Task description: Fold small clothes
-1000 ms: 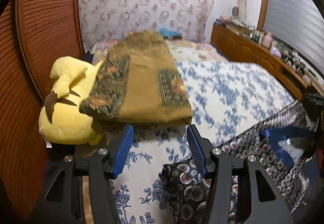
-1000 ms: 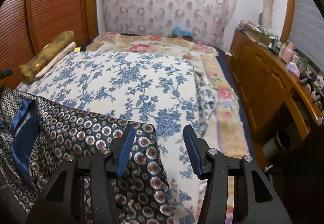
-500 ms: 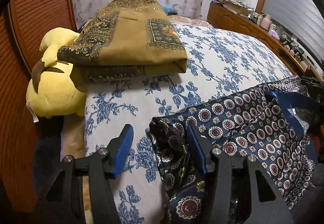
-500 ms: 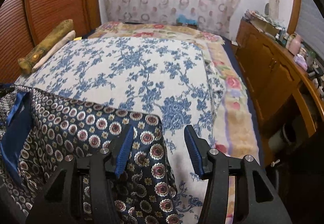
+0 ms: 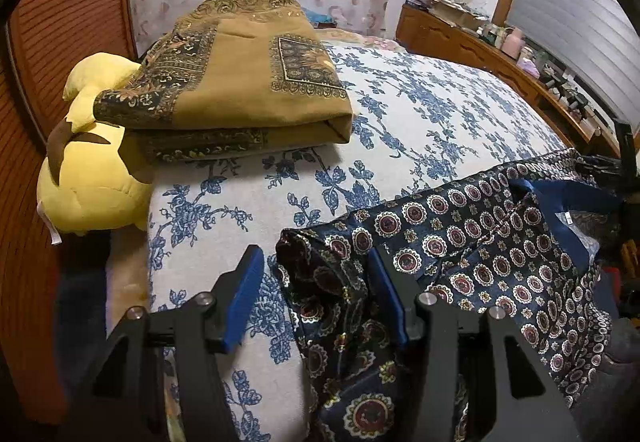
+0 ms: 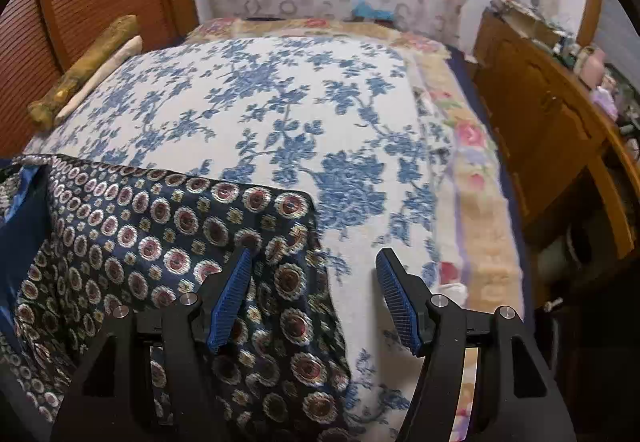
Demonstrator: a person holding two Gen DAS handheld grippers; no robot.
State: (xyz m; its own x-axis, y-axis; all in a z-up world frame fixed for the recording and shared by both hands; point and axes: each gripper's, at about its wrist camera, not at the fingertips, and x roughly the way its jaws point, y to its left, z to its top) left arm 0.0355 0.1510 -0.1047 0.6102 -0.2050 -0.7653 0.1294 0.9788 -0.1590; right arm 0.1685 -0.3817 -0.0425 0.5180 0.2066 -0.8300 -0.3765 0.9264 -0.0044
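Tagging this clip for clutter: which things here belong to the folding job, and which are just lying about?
Job:
navy patterned garment
left gripper, open
right gripper, open

Lying about:
folded tan cloth
yellow plush toy
dresser
floral bedspread beneath

No writing can be read; the white tag (image 5: 566, 217) inside the patterned garment (image 5: 480, 242) is too small.

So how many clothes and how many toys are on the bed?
Dark patterned garment: 1
Folded brown cloth: 1
Yellow plush toy: 1
Total: 3
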